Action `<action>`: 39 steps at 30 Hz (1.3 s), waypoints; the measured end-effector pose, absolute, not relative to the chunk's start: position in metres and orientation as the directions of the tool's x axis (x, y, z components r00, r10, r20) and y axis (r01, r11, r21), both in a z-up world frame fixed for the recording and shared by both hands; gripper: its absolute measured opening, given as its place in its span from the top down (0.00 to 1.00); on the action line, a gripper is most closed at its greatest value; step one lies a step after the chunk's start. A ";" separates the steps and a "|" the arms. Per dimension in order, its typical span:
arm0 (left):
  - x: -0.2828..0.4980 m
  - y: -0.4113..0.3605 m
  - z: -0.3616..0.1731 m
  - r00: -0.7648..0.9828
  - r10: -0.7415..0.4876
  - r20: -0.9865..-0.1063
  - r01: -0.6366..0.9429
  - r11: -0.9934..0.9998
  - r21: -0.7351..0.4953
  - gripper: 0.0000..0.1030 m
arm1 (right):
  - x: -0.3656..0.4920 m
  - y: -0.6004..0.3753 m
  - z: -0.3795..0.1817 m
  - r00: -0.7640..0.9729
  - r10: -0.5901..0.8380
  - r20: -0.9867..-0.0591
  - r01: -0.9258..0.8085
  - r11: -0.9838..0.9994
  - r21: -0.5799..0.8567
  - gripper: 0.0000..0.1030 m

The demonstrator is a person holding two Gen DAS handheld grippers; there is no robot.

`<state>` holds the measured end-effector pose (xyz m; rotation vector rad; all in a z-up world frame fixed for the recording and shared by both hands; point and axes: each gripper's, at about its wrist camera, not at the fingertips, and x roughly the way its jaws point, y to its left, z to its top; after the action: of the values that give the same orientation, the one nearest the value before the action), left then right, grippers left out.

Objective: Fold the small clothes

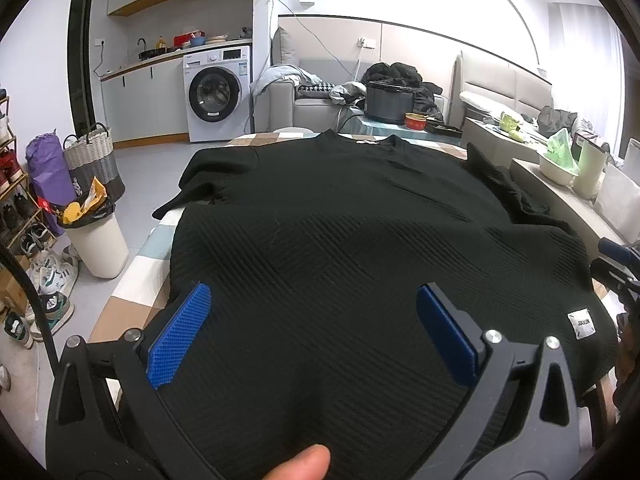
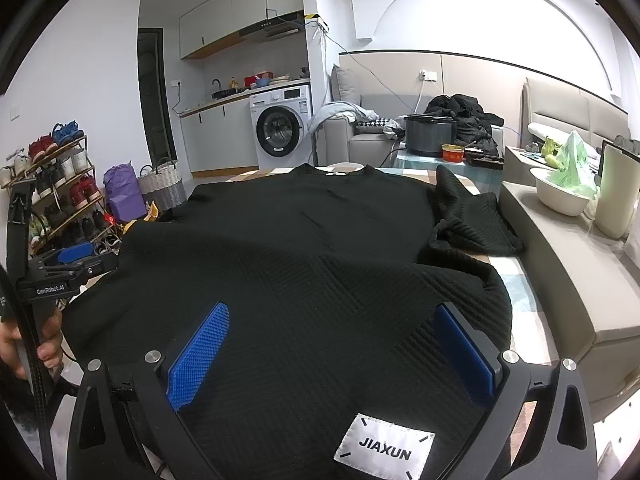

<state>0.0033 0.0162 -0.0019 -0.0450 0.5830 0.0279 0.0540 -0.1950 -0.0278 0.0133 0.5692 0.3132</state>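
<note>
Black ribbed knit, the top (image 1: 340,216) was spread flat across the frame's centre on the checked table (image 1: 132,276), both the left gripper (image 1: 312,332) and right gripper (image 2: 332,352) released above its hem, where only one layer could be pinched.

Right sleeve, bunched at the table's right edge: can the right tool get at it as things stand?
Probably yes. The right tool is open over the hem near the label, and the sleeve lies ahead to its right on the sweater, with nothing on top of it or in between.
</note>
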 end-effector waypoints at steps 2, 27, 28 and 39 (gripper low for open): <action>0.003 0.016 -0.002 0.833 0.015 -0.553 -0.040 0.999 -0.035 0.01 | 0.054 -0.195 -0.028 0.799 0.288 -0.528 -0.285 0.954 0.090 0.00; 0.008 0.016 -0.005 0.829 0.016 -0.559 -0.042 0.999 -0.034 0.01 | 0.052 -0.198 -0.027 0.797 0.281 -0.534 -0.273 0.957 0.095 0.00; 0.008 0.015 -0.005 0.829 0.015 -0.559 -0.042 0.999 -0.035 0.01 | 0.052 -0.198 -0.028 0.797 0.281 -0.534 -0.273 0.957 0.096 0.00; 0.009 0.016 -0.007 0.827 0.014 -0.562 -0.043 0.998 -0.038 0.01 | 0.057 -0.201 -0.031 0.790 0.274 -0.549 -0.267 0.959 0.094 0.00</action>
<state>0.0094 0.0157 -0.0066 -0.0491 0.5960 0.0301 0.0566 -0.2010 -0.0314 0.0113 0.5930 0.2912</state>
